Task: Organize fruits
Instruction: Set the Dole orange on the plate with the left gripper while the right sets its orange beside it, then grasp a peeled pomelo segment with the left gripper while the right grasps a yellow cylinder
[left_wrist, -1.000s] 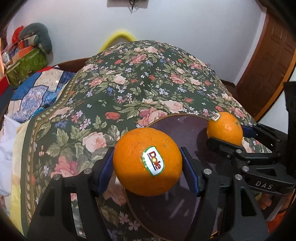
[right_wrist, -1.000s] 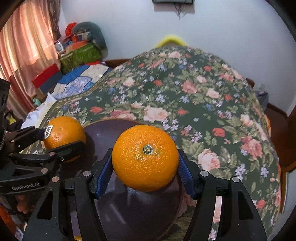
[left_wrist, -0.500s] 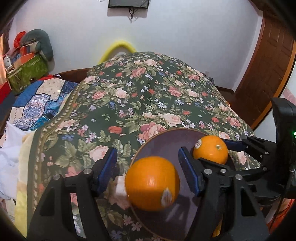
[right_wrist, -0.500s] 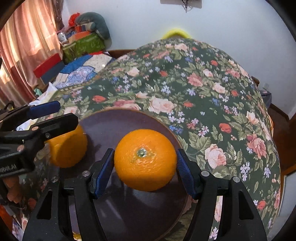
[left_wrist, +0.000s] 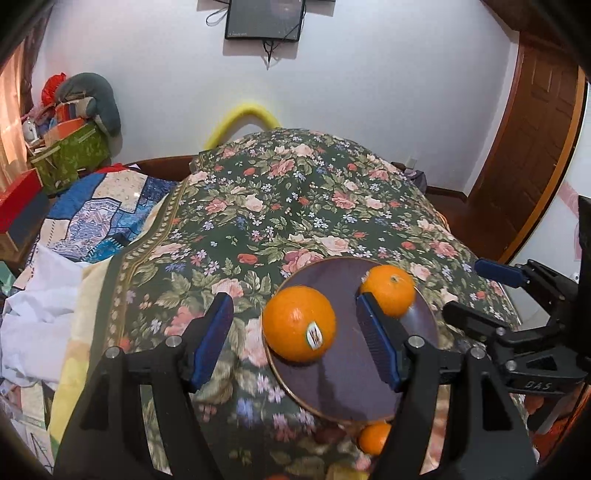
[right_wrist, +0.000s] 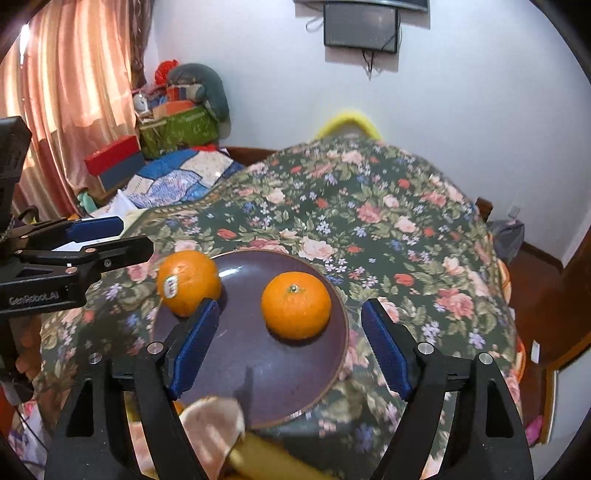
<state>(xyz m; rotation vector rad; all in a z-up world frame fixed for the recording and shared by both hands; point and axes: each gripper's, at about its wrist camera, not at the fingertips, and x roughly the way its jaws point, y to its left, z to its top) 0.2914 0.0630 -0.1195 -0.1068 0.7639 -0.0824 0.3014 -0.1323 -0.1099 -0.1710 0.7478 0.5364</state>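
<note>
My left gripper (left_wrist: 295, 341) reads "GenRobot.AI", my right gripper (right_wrist: 288, 341) "DAS". Both stand open, holding nothing; the right jaws have just been widening. The sticker-bearing round orange (left_wrist: 299, 323) sits at the dark purple round plate's (right_wrist: 258, 376) left edge, the stem-up plain orange (right_wrist: 295, 310) near its right edge.

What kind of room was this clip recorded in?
Most likely a bedroom in a home: a floral bedspread covers what looks like a bed, a patchwork quilt lies beside it, and pink curtains and a wooden door frame the room.
</note>
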